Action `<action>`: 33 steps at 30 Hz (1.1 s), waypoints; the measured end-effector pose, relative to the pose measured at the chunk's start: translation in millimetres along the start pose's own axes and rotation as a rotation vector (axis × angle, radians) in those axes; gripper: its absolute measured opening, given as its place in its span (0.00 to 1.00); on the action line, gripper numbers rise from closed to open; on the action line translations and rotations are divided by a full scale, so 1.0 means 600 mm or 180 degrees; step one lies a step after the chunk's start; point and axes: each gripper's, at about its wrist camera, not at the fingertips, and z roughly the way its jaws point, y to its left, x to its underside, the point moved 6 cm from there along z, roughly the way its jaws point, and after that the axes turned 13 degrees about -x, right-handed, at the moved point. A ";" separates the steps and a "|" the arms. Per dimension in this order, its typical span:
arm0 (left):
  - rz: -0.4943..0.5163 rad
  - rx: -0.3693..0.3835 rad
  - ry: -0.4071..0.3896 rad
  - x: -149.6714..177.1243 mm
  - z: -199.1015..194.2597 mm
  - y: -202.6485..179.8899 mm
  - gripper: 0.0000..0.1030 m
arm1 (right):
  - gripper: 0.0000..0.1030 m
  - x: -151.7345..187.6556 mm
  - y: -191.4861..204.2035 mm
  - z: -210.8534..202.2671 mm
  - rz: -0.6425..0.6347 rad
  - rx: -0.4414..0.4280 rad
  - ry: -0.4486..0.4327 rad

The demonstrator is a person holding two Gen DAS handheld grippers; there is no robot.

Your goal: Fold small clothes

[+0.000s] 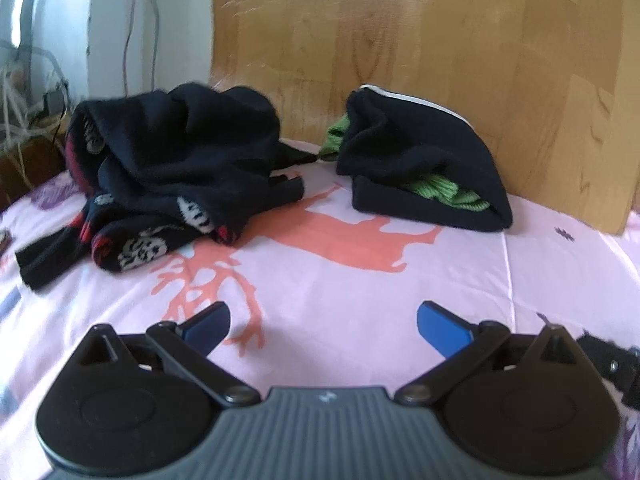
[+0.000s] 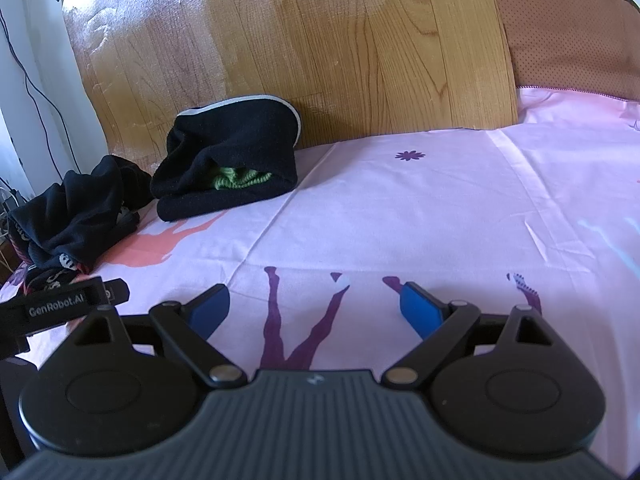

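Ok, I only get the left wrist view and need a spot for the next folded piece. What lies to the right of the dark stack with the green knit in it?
Observer: Right of the folded stack, the pink sheet runs on with only a small purple flower print on it.
Operator: And the right gripper, open or holding something?
Observer: The right gripper is open and holds nothing, low over the sheet.
Operator: What comes after the wooden board on that side?
Observer: A brown cushion stands to the right of the wooden board.
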 end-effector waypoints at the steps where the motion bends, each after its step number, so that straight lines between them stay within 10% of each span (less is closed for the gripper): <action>1: 0.0059 -0.0012 -0.0040 0.000 -0.003 -0.004 1.00 | 0.91 0.000 0.000 0.000 -0.0001 0.0002 0.0000; 33: 0.0425 -0.0045 -0.0127 0.006 -0.013 -0.029 1.00 | 0.91 -0.001 0.011 -0.003 -0.0141 0.0046 -0.0044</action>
